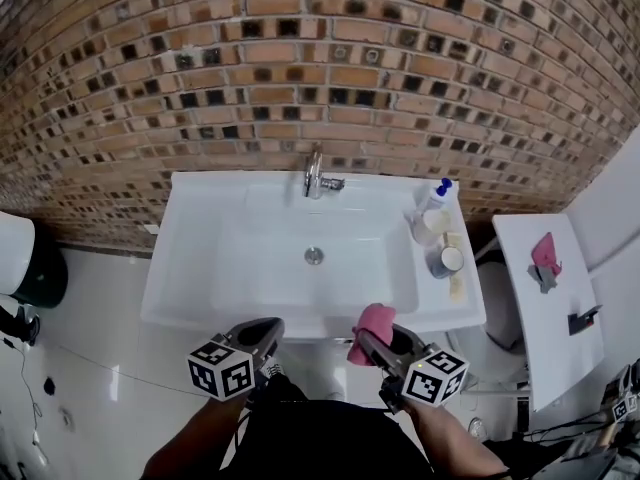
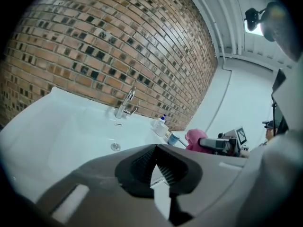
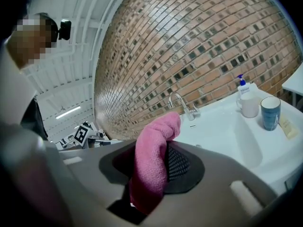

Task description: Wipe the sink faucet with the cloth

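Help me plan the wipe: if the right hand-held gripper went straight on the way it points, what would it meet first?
Probably the faucet, or the brick wall just left of it. The right hand-held gripper, shut on the cloth, seems aimed over the sink, though depth is unclear.

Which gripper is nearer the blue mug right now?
Right. The right gripper, holding the cloth, is at the front of the sink, in front and left of the mug. The left gripper is further left.
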`<state>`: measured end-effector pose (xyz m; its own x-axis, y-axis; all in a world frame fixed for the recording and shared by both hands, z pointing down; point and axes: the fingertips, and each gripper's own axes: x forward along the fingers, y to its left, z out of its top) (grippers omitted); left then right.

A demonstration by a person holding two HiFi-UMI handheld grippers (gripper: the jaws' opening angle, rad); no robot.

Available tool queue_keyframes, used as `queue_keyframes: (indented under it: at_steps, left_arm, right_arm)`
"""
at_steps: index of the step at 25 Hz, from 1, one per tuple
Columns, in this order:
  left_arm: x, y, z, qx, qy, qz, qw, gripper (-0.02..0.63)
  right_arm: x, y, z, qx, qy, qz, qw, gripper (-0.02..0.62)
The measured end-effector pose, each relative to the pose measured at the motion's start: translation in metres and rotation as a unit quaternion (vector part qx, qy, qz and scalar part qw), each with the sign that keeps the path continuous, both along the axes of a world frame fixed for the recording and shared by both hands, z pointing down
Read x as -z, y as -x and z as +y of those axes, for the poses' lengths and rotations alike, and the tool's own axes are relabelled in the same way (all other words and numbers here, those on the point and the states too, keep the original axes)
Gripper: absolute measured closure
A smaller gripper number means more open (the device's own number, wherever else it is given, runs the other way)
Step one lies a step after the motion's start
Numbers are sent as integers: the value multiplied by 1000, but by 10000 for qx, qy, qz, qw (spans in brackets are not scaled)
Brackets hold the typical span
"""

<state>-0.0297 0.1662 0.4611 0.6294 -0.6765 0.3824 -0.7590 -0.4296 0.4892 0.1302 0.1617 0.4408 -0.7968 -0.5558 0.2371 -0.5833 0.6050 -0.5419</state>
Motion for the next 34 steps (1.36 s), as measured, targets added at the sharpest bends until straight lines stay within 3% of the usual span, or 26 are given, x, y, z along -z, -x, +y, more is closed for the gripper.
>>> queue_keyframes:
  at_steps: [6, 16, 34]
  left_arm:
    - [11, -1, 11, 51, -106, -70, 9999, 600]
    - [13, -3, 19, 100, -230, -23, 9997, 600]
    - [19, -2, 19, 41, -343, -67, 9994, 600]
  right_arm:
    - [7, -1, 10, 75, -82, -31, 9999, 456]
    - [20, 4, 23, 174, -599, 367, 9974, 460]
    - [22, 7, 26, 257, -811, 536, 9949, 460]
